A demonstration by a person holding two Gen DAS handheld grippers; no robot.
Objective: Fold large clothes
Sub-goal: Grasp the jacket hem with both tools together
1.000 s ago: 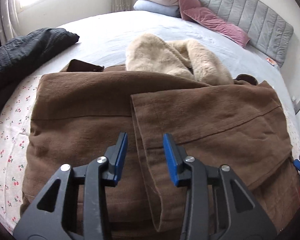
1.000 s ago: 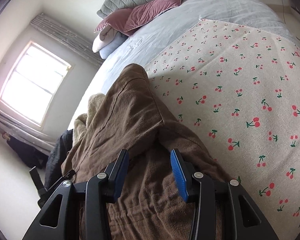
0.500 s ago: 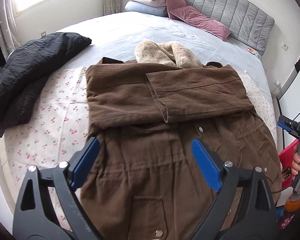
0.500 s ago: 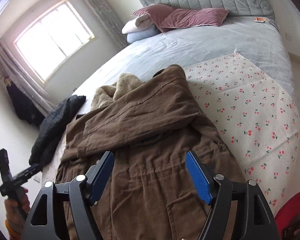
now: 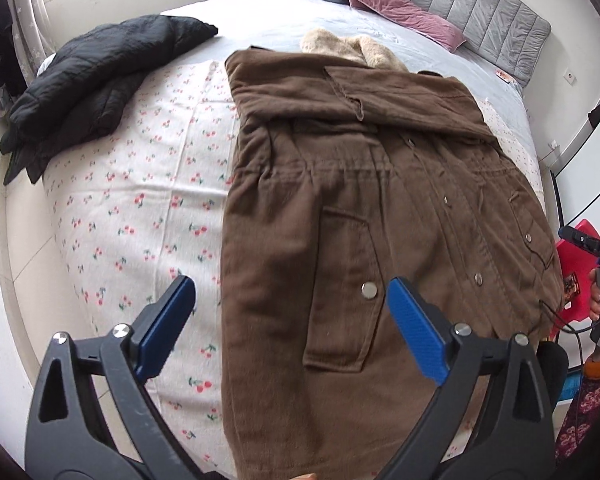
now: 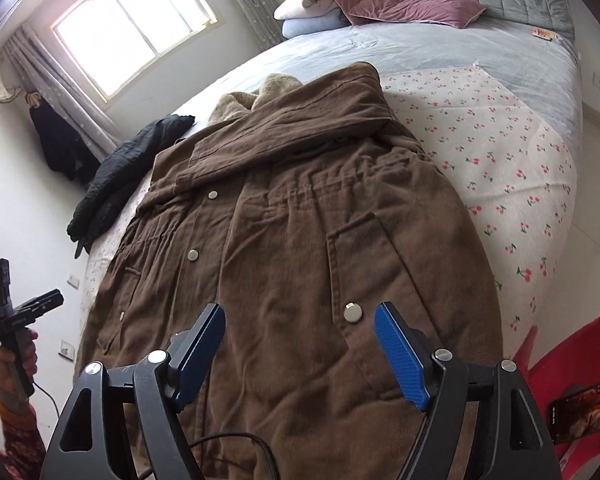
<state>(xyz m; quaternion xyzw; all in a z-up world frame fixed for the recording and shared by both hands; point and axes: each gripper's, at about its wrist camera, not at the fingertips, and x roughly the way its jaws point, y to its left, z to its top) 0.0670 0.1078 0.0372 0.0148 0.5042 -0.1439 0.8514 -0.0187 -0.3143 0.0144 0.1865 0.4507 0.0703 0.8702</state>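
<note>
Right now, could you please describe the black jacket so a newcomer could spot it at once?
Start at the bed. Beside the brown coat spread down its middle, near the window-side edge, lies the black jacket, crumpled and quilted, the only dark garment there.

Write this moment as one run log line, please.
stage: sleeves folded across chest | brown coat: flat on bed | left tool: open, empty | right tool: open, empty | next: probably fold hem up

Black gripper (image 5: 290, 312), blue pads (image 5: 416, 330), floral sleeve (image 6: 18, 446)
</note>
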